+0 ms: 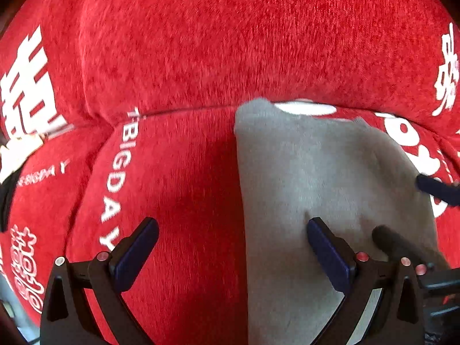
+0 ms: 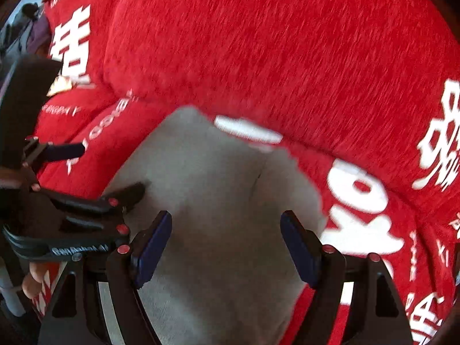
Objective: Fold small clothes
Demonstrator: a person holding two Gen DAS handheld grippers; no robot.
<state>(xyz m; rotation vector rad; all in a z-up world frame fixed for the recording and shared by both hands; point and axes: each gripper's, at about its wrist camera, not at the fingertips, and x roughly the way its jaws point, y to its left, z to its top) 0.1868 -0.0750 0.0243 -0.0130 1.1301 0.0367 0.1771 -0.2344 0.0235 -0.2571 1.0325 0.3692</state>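
A small grey garment lies flat on the red seat cover, its far edge against the backrest. My left gripper stands wide open just above it. The garment's left edge runs between the jaws, one finger over grey cloth and the other over red cover. In the right wrist view the grey garment fills the middle, and my right gripper hangs open above it, both blue pads clear of the cloth. The left gripper shows at that view's left edge. The right gripper shows at the left wrist view's right edge.
The red plush sofa cover with white lettering spans seat and backrest, a seam between them. A person's hand holds the left tool at lower left. Some room background shows at the upper left.
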